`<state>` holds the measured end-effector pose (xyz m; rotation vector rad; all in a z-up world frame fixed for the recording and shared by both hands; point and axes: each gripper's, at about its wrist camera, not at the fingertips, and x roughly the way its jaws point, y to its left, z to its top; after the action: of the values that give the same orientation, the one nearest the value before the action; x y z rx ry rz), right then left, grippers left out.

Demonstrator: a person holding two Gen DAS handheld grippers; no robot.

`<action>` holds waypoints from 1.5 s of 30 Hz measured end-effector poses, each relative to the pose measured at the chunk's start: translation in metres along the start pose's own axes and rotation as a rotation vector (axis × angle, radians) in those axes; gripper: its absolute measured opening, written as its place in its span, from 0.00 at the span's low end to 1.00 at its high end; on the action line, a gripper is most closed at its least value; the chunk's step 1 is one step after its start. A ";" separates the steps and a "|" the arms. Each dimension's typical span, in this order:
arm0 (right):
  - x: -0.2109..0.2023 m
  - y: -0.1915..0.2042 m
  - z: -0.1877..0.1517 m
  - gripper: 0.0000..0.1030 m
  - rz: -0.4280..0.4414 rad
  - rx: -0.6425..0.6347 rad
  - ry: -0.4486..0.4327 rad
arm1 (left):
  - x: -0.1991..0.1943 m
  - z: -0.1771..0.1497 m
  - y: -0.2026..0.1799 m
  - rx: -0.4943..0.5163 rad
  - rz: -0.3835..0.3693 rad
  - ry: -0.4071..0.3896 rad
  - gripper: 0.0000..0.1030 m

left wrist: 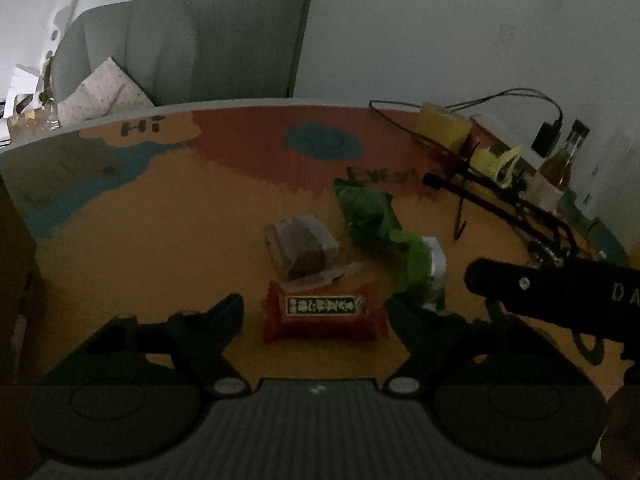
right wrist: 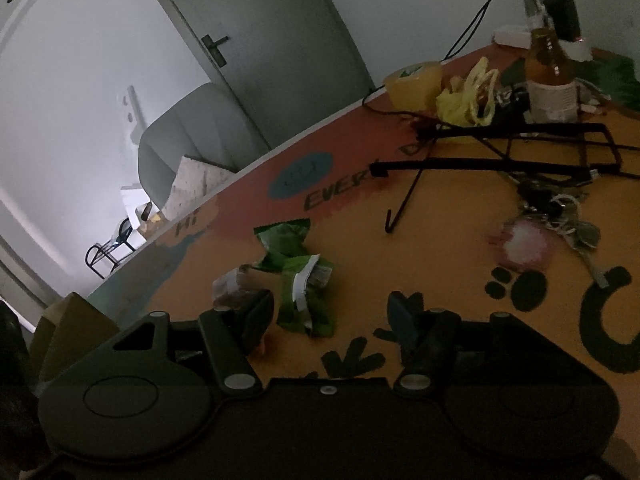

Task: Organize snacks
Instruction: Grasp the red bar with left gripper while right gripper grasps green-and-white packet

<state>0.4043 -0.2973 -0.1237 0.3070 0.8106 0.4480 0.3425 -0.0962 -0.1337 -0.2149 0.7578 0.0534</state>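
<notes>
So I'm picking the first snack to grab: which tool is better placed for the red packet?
Left. The left tool is open with the red packet between its fingers; the right tool faces the green wrappers.

red snack's (left wrist: 324,312) label too blurred

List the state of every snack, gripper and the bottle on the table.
Red snack pack: sealed, flat, between the open left jaws.
Clear-wrapped brown cake: wrapped, lying behind the red pack.
Green wrapper: crumpled, lying on the table.
Left gripper: open, holding nothing.
Right gripper: open, holding nothing.
Bottle: upright.
</notes>
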 end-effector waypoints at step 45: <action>-0.019 0.050 -0.026 0.29 0.013 -0.059 -0.023 | -0.087 -0.006 0.026 -0.031 -0.097 -0.086 0.11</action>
<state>0.3601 -0.2609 -0.1071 0.2620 0.7722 0.4787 0.2719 -0.0696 -0.0825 -0.2770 0.6599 -0.0177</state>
